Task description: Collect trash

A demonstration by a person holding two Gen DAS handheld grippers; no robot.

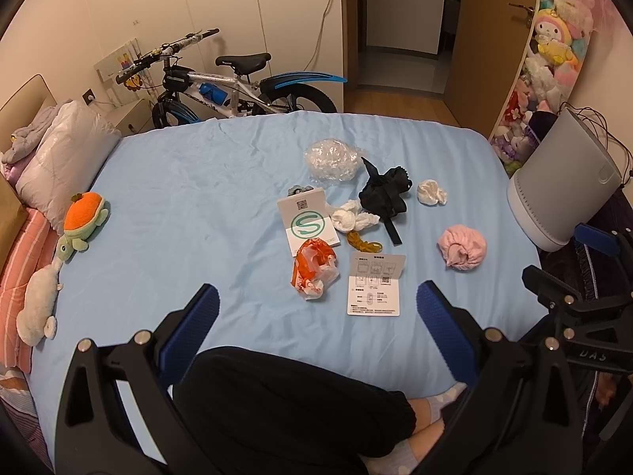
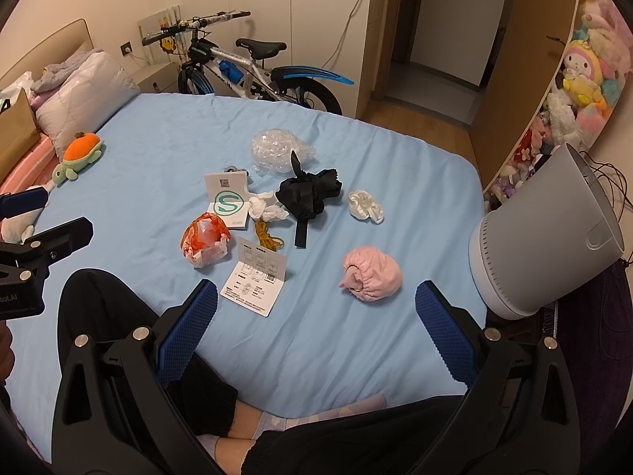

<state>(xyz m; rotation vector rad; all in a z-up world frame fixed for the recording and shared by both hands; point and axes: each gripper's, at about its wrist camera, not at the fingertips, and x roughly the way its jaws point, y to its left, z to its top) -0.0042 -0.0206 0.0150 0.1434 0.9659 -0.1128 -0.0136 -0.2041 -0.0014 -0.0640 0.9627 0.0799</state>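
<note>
Trash scattered mid-bed on blue sheet (image 1: 178, 206), ahead of both grippers. Instruction card (image 1: 376, 285) lies flat nearest, long axis running roughly toward/away from left camera, far end folded up; diagrams and QR code printed on it, small text unreadable. White booklet (image 1: 306, 219) with large green "S" in a circle and QR code above it, long axis tilted slightly left of straight-away; faint grey wording at near edge, unreadable. Orange-and-white plastic bag (image 1: 314, 269) crumpled just left of card, touching booklet's near edge. White tissue wad (image 1: 350, 217) against booklet's right side; yellow-brown rubber bands (image 1: 362, 241) just below it. Black bag (image 1: 385, 194) knotted, one strap pointing toward camera, pointed tail aimed up toward clear bubble wrap (image 1: 330, 160) behind. Small white crumpled wad (image 1: 431, 192) right of black bag, apart. Pink bundled cloth (image 1: 461, 251) rightmost, opening facing near-left. Grey waste bin (image 2: 554, 237) off bed's right edge, tilted, mouth up and right, apart from the trash. Left gripper (image 1: 316, 312) wide open, nothing between blue pads, hovering over near edge of bed above a black-trousered leg (image 1: 285, 399). Right gripper (image 2: 316, 312) likewise wide open, empty, pink cloth just beyond its fingertips. "DAS" partly legible on right gripper body in left view; "oot.AI" fragment on left gripper body in right view.
</note>
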